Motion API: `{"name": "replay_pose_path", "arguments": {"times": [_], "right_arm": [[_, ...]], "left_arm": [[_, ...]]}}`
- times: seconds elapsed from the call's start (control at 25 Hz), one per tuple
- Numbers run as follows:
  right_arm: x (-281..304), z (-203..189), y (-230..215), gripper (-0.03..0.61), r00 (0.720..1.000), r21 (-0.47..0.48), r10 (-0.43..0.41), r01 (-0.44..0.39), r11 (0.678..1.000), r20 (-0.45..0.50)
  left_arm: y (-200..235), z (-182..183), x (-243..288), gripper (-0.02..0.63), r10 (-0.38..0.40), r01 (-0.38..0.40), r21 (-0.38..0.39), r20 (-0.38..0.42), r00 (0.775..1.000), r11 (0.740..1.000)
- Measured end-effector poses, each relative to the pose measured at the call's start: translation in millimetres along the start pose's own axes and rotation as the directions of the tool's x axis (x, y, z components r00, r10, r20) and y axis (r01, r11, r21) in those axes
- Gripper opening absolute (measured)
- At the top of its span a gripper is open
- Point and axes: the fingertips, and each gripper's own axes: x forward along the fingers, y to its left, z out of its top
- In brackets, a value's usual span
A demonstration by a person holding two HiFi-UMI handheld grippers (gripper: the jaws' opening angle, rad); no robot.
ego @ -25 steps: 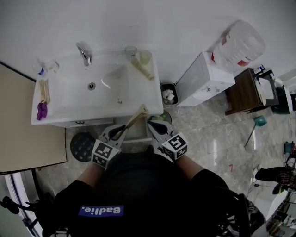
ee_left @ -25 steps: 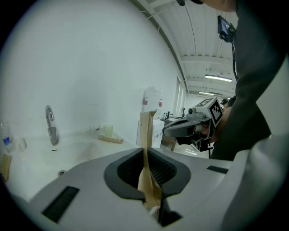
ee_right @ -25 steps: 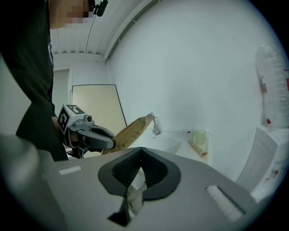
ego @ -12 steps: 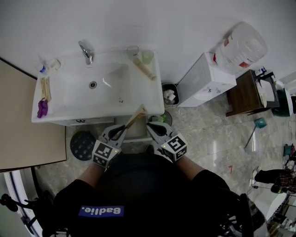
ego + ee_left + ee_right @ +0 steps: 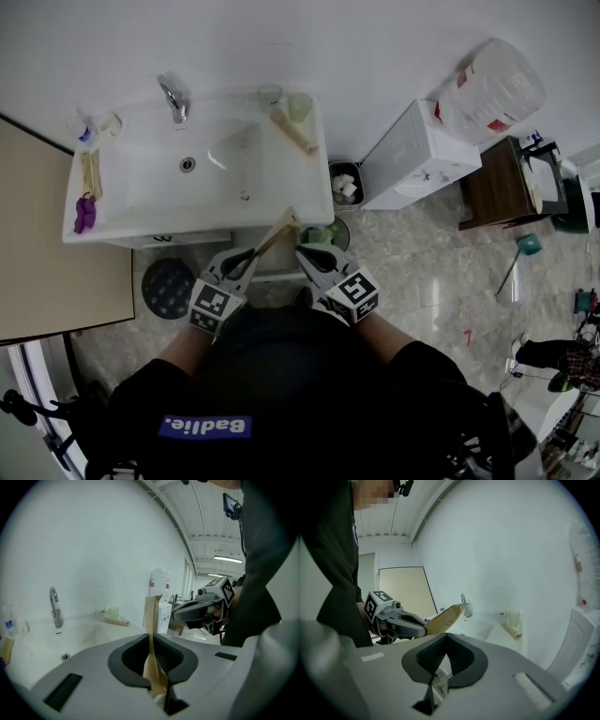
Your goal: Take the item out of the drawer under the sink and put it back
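A flat brown paper packet (image 5: 277,236) sticks up and forward from my left gripper (image 5: 249,260), which is shut on its lower end. In the left gripper view the packet (image 5: 152,616) stands edge-on between the pads. The packet's tip reaches the front rim of the white sink (image 5: 197,234). My right gripper (image 5: 306,252) hovers just to the right of it, shut with nothing between its jaws. In the right gripper view the left gripper (image 5: 412,629) and the packet (image 5: 446,617) show at the left. The vanity front under the sink (image 5: 178,246) is mostly hidden by my arms.
On the sink stand a faucet (image 5: 172,99), a green cup (image 5: 300,105), a rolled tube (image 5: 292,131) and a purple item (image 5: 84,212). On the floor are a small bin (image 5: 345,186), a white unit (image 5: 422,150) and a dark round mat (image 5: 169,286).
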Motion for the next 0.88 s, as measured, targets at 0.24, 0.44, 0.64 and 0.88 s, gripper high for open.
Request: {"name": "replay_pose_path", "arguments": {"times": [0.24, 0.44, 0.64, 0.88], "right_arm": [[-3, -7, -2, 0.002, 1.0, 0.016, -0.012, 0.012, 1.0, -0.006], [-7, -15, -5, 0.002, 1.0, 0.026, -0.022, 0.023, 0.999, -0.014], [-10, -22, -6, 0.002, 0.999, 0.038, -0.035, 0.036, 0.999, -0.025], [-18, -31, -13, 0.002, 0.998, 0.058, -0.062, 0.064, 0.996, -0.032]], "left_arm": [[-3, -9, 7, 0.034, -0.013, 0.013, 0.015, -0.016, 1.0, 1.0], [-4, -23, 18, 0.034, -0.022, 0.023, 0.024, -0.052, 0.998, 0.999], [-5, -38, 30, 0.034, -0.037, 0.041, 0.041, -0.091, 0.995, 0.998], [-5, -64, 49, 0.034, -0.053, 0.072, 0.111, -0.164, 0.985, 0.991]]}}
